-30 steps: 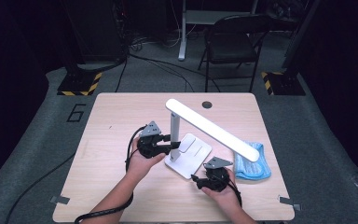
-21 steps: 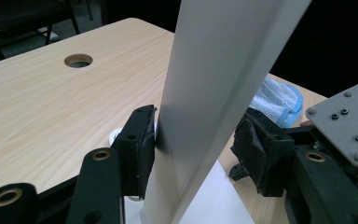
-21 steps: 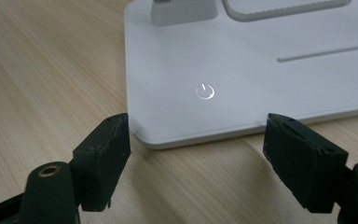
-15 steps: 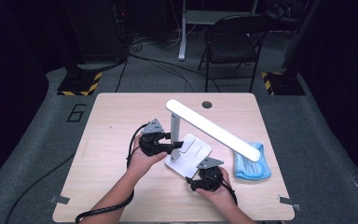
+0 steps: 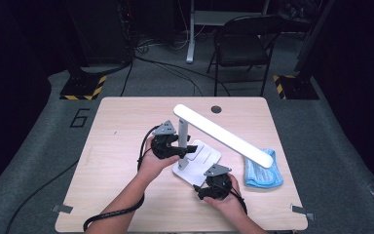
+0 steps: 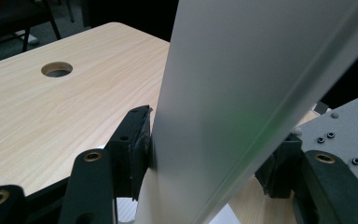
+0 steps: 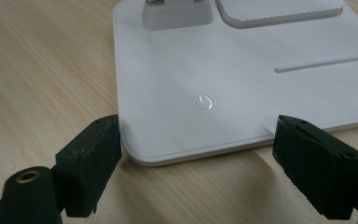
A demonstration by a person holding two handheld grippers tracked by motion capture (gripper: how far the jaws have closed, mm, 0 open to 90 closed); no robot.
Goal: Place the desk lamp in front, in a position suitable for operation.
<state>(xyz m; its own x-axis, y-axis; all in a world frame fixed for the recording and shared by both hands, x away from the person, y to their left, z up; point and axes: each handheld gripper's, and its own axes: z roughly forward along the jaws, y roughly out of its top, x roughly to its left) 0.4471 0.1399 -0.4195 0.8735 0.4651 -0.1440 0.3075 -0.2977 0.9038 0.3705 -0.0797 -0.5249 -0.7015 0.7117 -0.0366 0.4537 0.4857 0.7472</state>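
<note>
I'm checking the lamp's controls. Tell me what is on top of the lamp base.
On the lamp base sit a power symbol, a ribbed pad, a thin slot and the post's foot. The base's far edge is cut off.

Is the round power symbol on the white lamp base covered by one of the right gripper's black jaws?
No, the power symbol lies bare on the lamp base, between the two jaws and ahead of them.

Both black tongs carry grey three-cornered plates, brass-ringed screw holes and trailing black cables.
</note>
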